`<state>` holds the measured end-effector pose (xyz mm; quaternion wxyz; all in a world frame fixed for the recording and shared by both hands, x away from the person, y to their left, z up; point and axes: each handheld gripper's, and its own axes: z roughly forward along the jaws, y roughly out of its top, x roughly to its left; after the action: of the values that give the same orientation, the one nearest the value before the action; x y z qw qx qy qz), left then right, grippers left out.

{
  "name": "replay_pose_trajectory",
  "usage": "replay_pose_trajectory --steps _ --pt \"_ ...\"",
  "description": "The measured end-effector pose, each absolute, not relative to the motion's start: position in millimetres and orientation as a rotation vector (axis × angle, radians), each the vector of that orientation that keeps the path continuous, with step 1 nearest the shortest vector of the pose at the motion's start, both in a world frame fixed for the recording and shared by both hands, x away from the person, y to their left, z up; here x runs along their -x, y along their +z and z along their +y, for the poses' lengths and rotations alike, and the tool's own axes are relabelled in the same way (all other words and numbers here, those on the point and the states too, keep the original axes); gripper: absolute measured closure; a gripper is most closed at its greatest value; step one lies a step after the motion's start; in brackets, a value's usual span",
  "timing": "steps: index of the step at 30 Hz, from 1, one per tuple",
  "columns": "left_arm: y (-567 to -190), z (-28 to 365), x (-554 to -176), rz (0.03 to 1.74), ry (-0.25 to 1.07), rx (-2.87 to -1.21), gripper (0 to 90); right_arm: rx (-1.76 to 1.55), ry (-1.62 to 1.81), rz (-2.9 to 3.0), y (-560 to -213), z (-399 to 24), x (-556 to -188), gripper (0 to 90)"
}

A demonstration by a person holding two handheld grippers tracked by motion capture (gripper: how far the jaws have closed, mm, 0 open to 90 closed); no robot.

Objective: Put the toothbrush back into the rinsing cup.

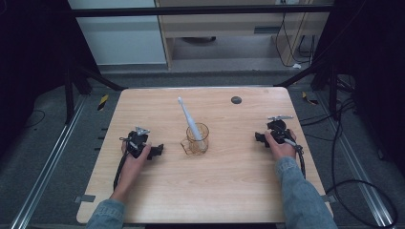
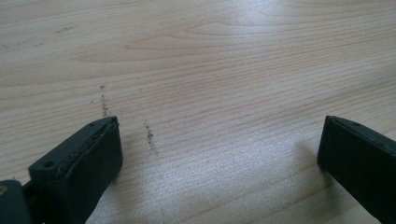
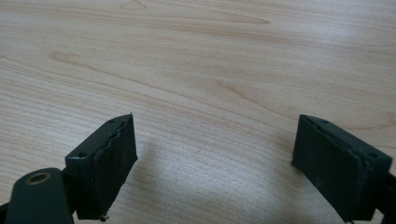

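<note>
Toothbrush (image 1: 187, 117) leant in cup (image 1: 197, 139). Left gripper (image 1: 157, 150) and right gripper (image 1: 258, 137) — jaws apart, nothing held. Risk: cup tipped if brush is knocked sideways.

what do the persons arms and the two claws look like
Both forearms wear blue denim sleeves. The left claw and right claw are black, each with a grey three-cornered plate on top and a black cable trailing back. Their pads are dark, blocky and slightly worn.
</note>
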<state>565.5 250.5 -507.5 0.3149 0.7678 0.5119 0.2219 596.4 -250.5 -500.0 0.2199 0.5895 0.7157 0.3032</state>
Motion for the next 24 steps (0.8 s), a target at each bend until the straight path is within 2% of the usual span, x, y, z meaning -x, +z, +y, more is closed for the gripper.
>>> replay_pose_trajectory --steps 24 --pt "-507.4 251.2 -565.8 1.341 0.581 -2.028 0.0 -1.604 0.83 1.889 -510.2 -241.0 -602.8 6.8"
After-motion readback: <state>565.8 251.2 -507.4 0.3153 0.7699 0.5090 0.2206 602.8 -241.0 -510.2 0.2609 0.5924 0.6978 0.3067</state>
